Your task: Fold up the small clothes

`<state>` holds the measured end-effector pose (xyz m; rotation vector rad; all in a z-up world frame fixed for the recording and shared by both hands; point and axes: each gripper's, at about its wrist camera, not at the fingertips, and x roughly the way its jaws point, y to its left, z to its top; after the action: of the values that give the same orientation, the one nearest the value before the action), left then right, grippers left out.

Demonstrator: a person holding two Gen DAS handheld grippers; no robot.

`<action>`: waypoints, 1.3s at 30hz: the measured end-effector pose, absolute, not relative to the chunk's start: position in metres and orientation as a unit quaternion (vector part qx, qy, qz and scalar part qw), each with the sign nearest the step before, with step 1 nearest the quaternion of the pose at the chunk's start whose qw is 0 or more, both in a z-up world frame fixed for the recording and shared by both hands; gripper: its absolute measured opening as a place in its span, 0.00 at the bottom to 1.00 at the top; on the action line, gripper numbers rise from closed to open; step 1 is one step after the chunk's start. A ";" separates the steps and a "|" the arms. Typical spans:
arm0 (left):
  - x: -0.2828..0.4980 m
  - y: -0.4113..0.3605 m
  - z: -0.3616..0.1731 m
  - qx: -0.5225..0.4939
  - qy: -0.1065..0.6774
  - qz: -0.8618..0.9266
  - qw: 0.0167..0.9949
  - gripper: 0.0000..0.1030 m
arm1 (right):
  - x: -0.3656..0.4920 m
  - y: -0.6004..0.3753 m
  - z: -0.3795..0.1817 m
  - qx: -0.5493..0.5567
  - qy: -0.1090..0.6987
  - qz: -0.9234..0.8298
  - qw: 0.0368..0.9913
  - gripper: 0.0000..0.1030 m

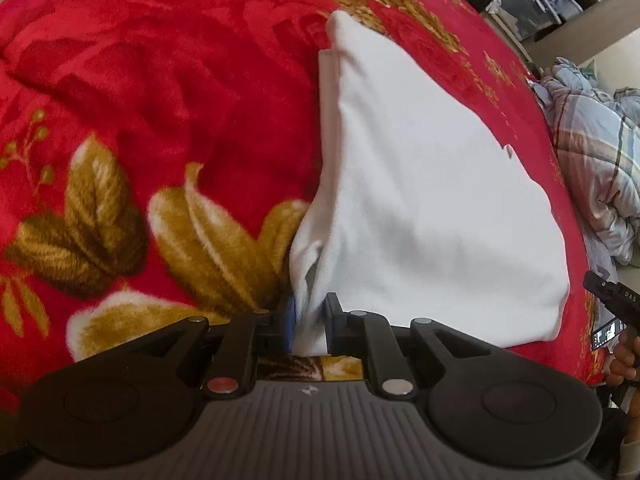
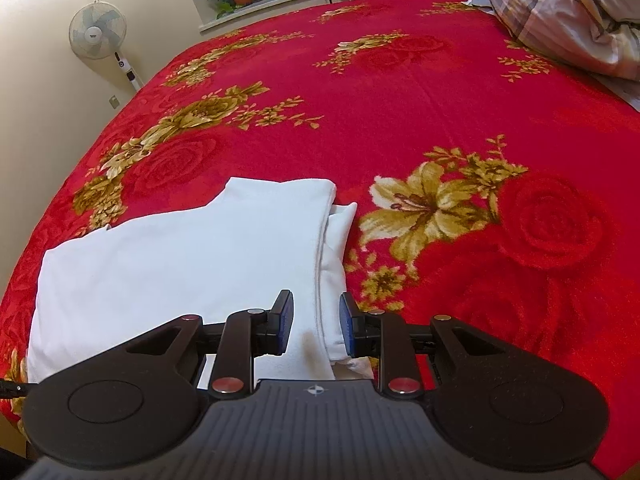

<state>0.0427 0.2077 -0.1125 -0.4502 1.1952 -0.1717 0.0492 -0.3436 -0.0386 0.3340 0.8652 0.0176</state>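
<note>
Smooth matt white cloth garment [image 2: 180, 248], plush fuzzy red blanket [image 2: 400, 100], matt black plastic left tool [image 1: 310, 322]

Bed [image 2: 400, 80] spread with a red floral blanket [image 2: 520, 280], filling nearly all of both views. Folded white garment [image 2: 180, 256] flat on it, lower left in the right wrist view. Plaid quilt [image 2: 568, 12] heaped at upper right.
</note>
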 end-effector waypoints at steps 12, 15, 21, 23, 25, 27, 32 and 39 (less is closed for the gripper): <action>0.024 0.195 -0.066 -0.243 0.482 -0.109 0.835 0.07 | 0.051 -0.347 -0.022 0.176 0.398 -0.001 0.901 0.25; 0.026 0.168 -0.039 -0.250 0.449 -0.138 0.847 0.06 | 0.051 -0.351 -0.016 0.187 0.387 -0.003 0.903 0.25; 0.045 0.055 0.009 -0.222 0.401 -0.227 0.859 0.06 | 0.053 -0.366 -0.009 0.206 0.369 -0.009 0.906 0.19; 0.048 0.007 0.015 -0.193 0.399 -0.258 0.858 0.06 | 0.054 -0.373 -0.008 0.213 0.363 -0.017 0.907 0.19; 0.050 -0.048 0.012 -0.165 0.405 -0.287 0.852 0.06 | 0.053 -0.380 -0.009 0.217 0.359 -0.027 0.907 0.19; 0.048 -0.100 -0.003 -0.140 0.421 -0.315 0.839 0.06 | 0.053 -0.388 -0.010 0.226 0.356 -0.037 0.906 0.19; 0.046 -0.170 -0.050 -0.079 0.492 -0.362 0.788 0.11 | 0.052 -0.403 -0.015 0.241 0.357 -0.050 0.901 0.19; 0.051 -0.076 -0.041 -0.068 0.458 -0.316 0.828 0.17 | 0.053 -0.401 -0.030 0.263 0.391 0.019 0.882 0.20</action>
<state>0.0508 -0.0756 -0.0409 -0.1442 0.9729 -0.6698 0.0534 -0.4013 -0.0298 0.5487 0.8149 0.0400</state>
